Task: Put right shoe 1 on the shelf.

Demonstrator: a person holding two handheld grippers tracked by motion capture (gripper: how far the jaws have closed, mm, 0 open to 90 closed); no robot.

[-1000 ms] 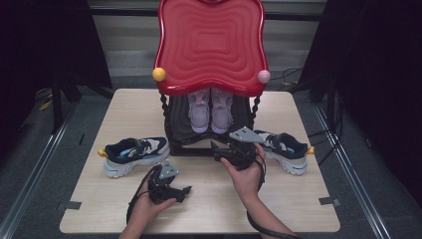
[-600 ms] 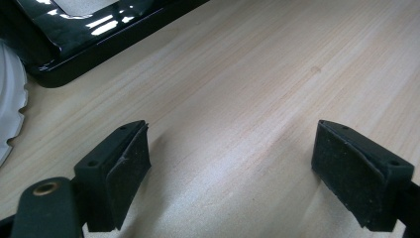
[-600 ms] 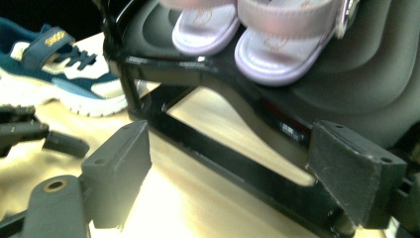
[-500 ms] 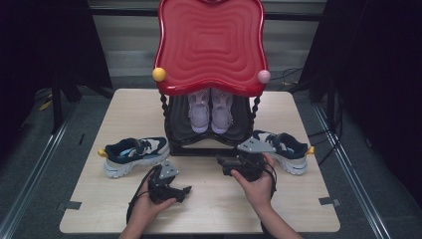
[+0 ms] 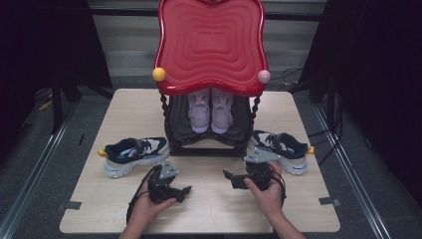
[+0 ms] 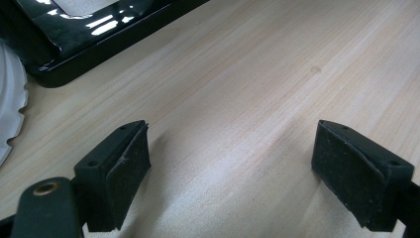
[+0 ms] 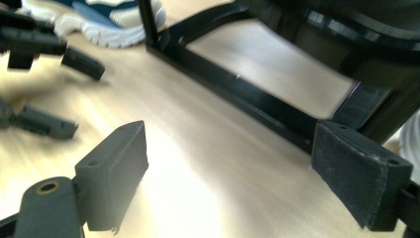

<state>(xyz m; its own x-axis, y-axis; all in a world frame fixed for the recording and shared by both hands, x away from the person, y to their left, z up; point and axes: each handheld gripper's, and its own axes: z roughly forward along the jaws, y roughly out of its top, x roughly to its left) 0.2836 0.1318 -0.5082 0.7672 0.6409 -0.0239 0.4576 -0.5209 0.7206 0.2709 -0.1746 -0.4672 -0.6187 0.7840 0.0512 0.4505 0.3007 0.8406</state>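
Observation:
A black shoe rack (image 5: 209,144) with a red wavy top (image 5: 211,45) stands at the back of the wooden table (image 5: 209,209). A lilac pair of sneakers (image 5: 210,109) sits on its shelf. One navy-and-white sneaker (image 5: 134,154) lies left of the rack, and its mate (image 5: 281,149) lies to the right. My left gripper (image 5: 186,190) rests low at the front left, open, jaws (image 6: 230,168) over bare wood. My right gripper (image 5: 228,177) sits near the right sneaker's toe and points left. Its jaws (image 7: 228,183) have just widened and are open, with nothing between them.
The rack's black base bar (image 7: 237,89) runs across ahead of the right gripper, and its corner (image 6: 99,34) lies ahead of the left one. A white shoe sole (image 6: 10,109) is at that view's left edge. Dark floor and rails surround the table.
My right hand has drawn back from the rack's front toward the near edge and sunk closer to the tabletop. The left hand and both loose sneakers have stayed put.

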